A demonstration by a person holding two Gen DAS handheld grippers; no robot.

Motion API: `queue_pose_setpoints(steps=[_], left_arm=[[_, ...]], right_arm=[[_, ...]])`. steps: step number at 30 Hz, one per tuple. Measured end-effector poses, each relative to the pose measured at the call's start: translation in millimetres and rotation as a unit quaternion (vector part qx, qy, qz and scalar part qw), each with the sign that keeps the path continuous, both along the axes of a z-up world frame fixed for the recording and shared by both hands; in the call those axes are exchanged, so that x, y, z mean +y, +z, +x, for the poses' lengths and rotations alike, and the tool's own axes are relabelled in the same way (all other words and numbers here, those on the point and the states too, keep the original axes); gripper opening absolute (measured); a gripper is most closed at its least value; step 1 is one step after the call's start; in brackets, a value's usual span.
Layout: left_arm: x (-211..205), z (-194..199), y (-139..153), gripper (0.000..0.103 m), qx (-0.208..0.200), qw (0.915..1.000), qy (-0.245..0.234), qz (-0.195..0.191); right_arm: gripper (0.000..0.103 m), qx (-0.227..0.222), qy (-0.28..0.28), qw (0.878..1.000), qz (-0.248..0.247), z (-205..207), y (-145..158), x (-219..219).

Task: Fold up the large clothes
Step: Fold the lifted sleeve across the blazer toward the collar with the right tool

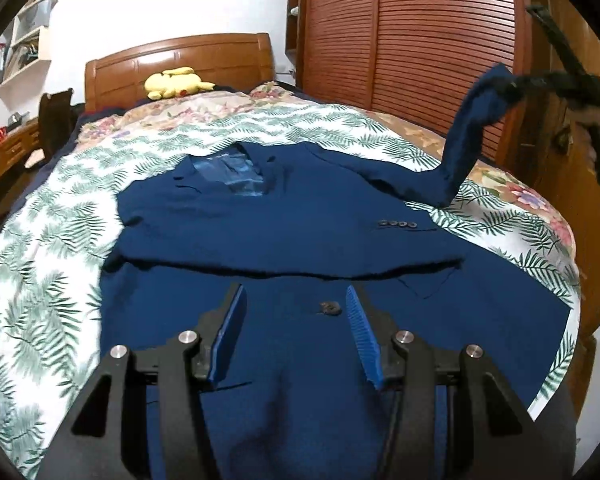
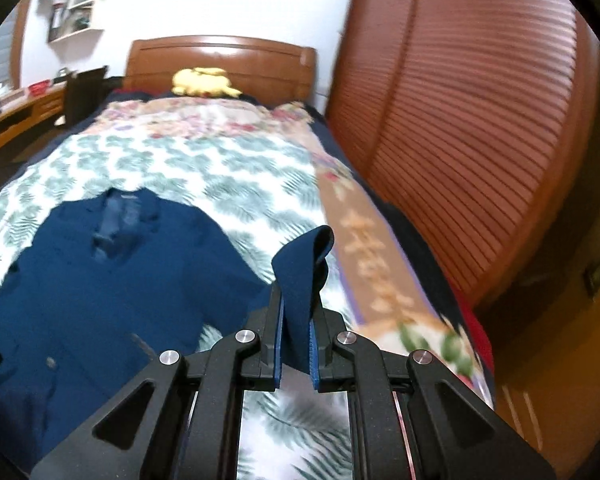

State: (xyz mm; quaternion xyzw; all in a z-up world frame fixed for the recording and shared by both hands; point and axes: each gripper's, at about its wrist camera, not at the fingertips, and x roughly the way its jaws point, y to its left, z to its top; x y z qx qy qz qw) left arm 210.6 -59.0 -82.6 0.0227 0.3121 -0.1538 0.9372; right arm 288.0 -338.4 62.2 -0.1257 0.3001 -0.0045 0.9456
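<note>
A navy blue suit jacket lies front up on the leaf-print bedspread, one sleeve folded across its chest. My left gripper is open and empty, low over the jacket's front by a button. My right gripper is shut on the cuff of the other sleeve and holds it up in the air at the jacket's right. In the left wrist view that sleeve rises from the bed to the right gripper. The jacket also shows in the right wrist view.
A yellow plush toy lies by the wooden headboard. A slatted wooden wardrobe stands along the bed's right side. A desk and a dark chair stand at the left. Wall shelves hang above.
</note>
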Motion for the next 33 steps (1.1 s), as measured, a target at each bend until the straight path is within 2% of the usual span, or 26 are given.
queue_pose_setpoints(steps=[8, 14, 19, 28, 33], left_arm=[[45, -18, 11, 0.051, -0.012, 0.9995, 0.028, -0.011], [70, -24, 15, 0.051, -0.016, 0.9985, 0.049, -0.017], [74, -25, 14, 0.051, -0.016, 0.9982, 0.054, -0.019], [78, -25, 14, 0.051, -0.017, 0.9979, 0.061, -0.015], [84, -25, 15, 0.051, -0.018, 0.9972, 0.071, -0.015]], right_arm=[[0.007, -0.022, 0.091, 0.996, -0.008, 11, 15, 107], [0.007, -0.040, 0.167, 0.985, -0.006, -6, 24, 179], [0.007, -0.053, 0.202, 0.978, 0.002, -25, 25, 209], [0.007, -0.024, 0.240, 0.970, 0.026, -51, 12, 235], [0.004, -0.009, 0.283, 0.958, 0.048, -72, 6, 250]])
